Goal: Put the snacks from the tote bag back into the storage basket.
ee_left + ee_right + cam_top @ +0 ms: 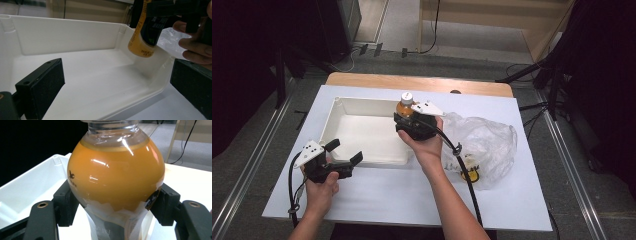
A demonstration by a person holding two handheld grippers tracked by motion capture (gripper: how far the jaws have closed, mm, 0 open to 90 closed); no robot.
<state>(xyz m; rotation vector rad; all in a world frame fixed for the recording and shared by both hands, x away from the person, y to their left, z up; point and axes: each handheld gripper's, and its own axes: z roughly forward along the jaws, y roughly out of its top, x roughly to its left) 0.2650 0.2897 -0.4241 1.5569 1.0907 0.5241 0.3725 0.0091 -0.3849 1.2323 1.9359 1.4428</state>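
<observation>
A: Where is the bottle point(405, 106) sitting right now?

B: The right gripper point(408, 121) is squeezing it around the middle and holding it up over the right end of the bin point(343, 107). Its bottom is hanging in the air above the bin's right wall, not touching the floor inside.

A: How should the person be setting it down?

B: It looks like the bottle is going into the bin. The person should be moving it left past the wall, keeping it straight up, then lowering it slowly until the bottom is resting flat. Only then should the jaws be letting go, or it may tip over.

A: What is the bottle looking like?

B: It is round and fat at the top, full of orange juice, with a white cap and a label lower down.

A: And the other one?

B: The left gripper point(346, 153) is waiting open by the bin's near edge, holding nothing. A plastic bag point(484, 140) is lying to the right.
</observation>
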